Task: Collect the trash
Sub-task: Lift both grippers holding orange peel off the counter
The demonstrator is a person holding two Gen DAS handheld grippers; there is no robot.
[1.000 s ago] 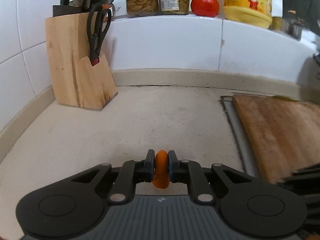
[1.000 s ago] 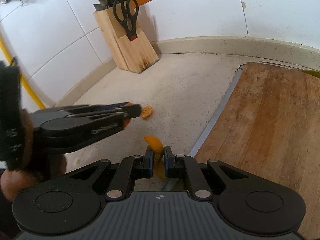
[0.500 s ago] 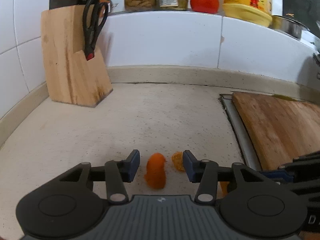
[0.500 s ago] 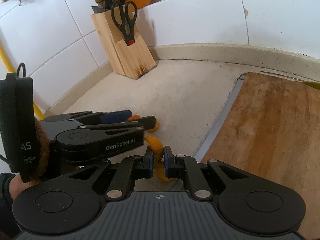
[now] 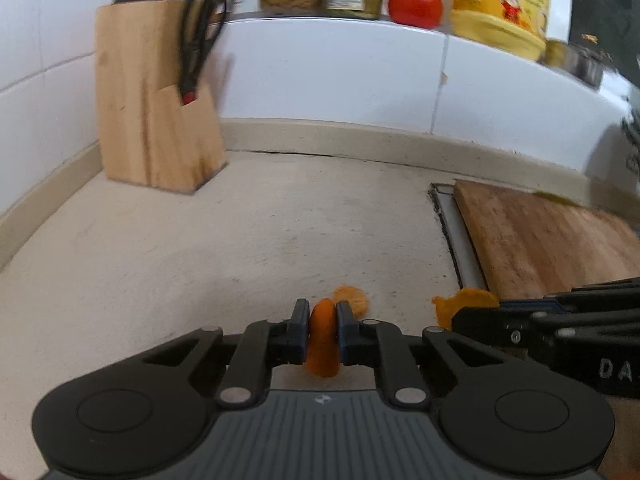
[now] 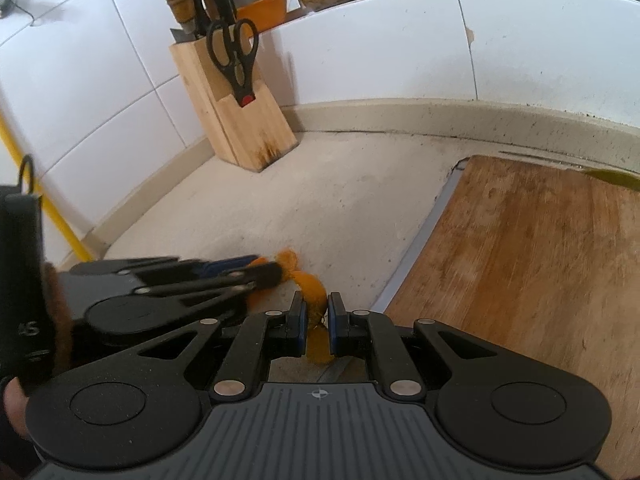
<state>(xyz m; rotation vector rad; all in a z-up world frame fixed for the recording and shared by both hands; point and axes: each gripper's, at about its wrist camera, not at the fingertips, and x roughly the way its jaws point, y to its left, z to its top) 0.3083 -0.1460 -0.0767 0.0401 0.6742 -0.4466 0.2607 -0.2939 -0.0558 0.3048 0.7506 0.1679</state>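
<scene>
The left gripper [image 5: 323, 318] has just closed on an orange peel [image 5: 322, 340]; the right gripper [image 6: 317, 314] pinches another peel [image 6: 316, 322]. A loose scrap [image 5: 354, 298] lies just beyond the left fingers [image 5: 299, 328] on the counter [image 5: 200, 248]. Far left, a knife block [image 5: 154, 112] holds scissors [image 5: 200, 40].

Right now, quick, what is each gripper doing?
Left gripper: just closed, now shut on an orange peel piece.
Right gripper: shut on another orange peel.

A matt, speckled stone-like countertop [image 5: 224, 248] meets glossy white wall tiles [image 5: 340, 80], with a raw-grained wooden knife block [image 5: 152, 120], a worn, scuffed wooden cutting board [image 6: 532, 264], and grippers of matt black plastic with ribbed grey housings.
</scene>
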